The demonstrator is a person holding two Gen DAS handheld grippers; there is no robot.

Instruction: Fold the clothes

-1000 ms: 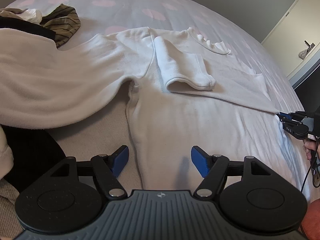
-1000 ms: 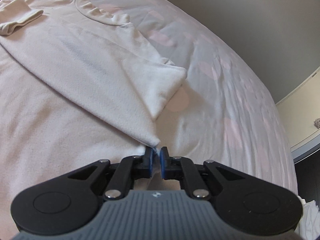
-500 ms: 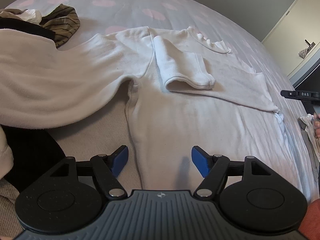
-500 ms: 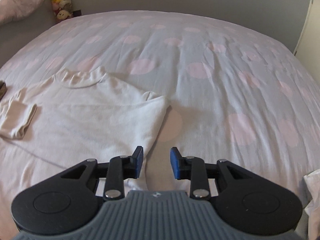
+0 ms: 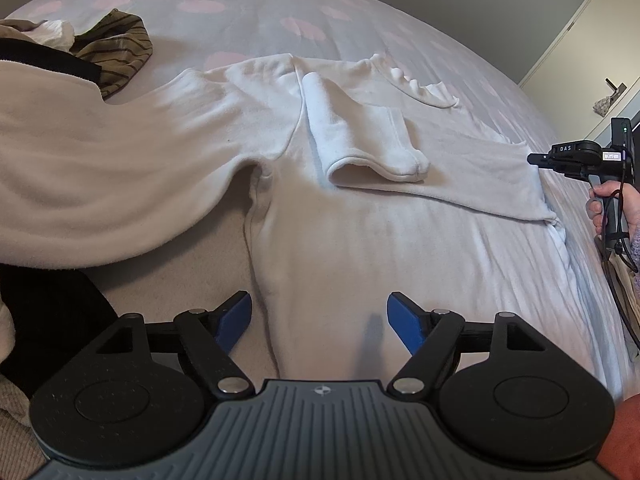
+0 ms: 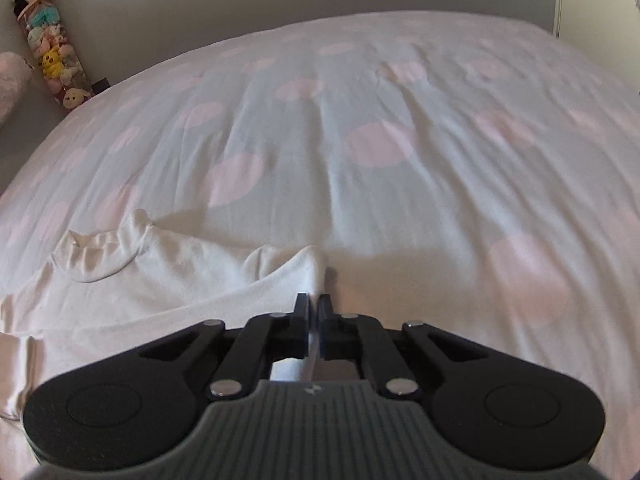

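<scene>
A white long-sleeved top lies flat on the bed, one sleeve folded across its chest. My left gripper hovers over the top's lower left side; its jaws are opening and press on nothing, though cloth lies beneath them. A hand holds my right gripper at the top's right shoulder edge. In the right wrist view that gripper is shut, with a strip of the white top running in between its fingers.
A beige fleece garment overlaps the top's left sleeve, with a striped olive cloth and black fabric nearby. The pink-dotted sheet stretches beyond. A tube of plush toys stands by the wall.
My right gripper let go of the top's lower right corner, moved up along the right edge, rolled level, opened and shut on the shoulder fold. My left gripper stayed put, jaws slightly wider.
</scene>
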